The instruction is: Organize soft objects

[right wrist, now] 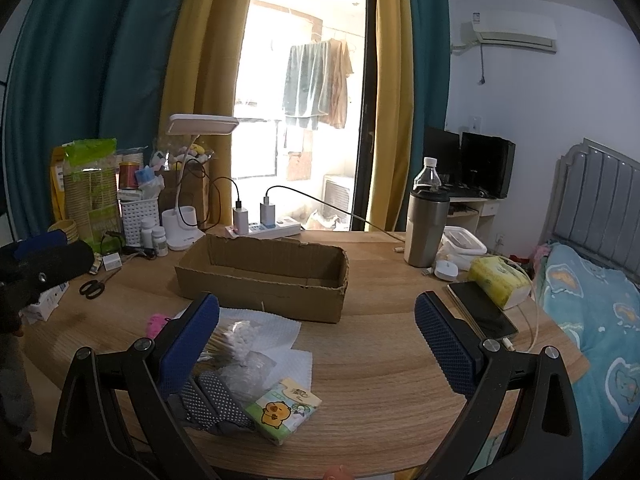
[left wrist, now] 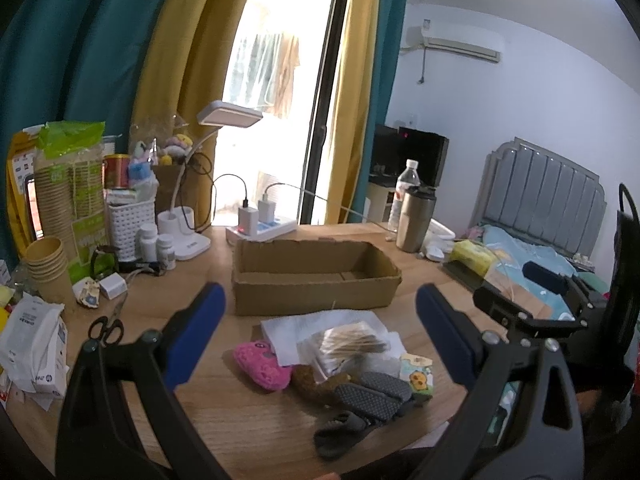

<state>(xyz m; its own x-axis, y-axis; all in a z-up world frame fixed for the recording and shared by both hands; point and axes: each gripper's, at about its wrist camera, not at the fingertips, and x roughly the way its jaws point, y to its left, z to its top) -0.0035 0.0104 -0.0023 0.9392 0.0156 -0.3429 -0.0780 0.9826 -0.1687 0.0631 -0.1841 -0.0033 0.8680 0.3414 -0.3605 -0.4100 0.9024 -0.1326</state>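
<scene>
- Left gripper (left wrist: 320, 328) hovering over the pile, jaws wide apart, nothing held.
- Right gripper (right wrist: 318, 332) likewise spread wide and empty, above bare table (right wrist: 380, 380) right of the pile.
- Soft things heaped in front of the empty box (left wrist: 316, 276): pink plush (left wrist: 262, 362), brown plush (left wrist: 310, 380), grey dotted socks (left wrist: 370, 394), tissue pack (left wrist: 418, 376), bagged swabs (left wrist: 352, 342) on white paper.
- Probably all light and squashy; pink plush looks easiest, pinched across its plump middle.
- Socks limp, likely to dangle; best grabbed at the bunched fold.
- Swab bag looks slick and crinkly, may slide; tissue pack firmer, gripped across its narrow sides.
</scene>
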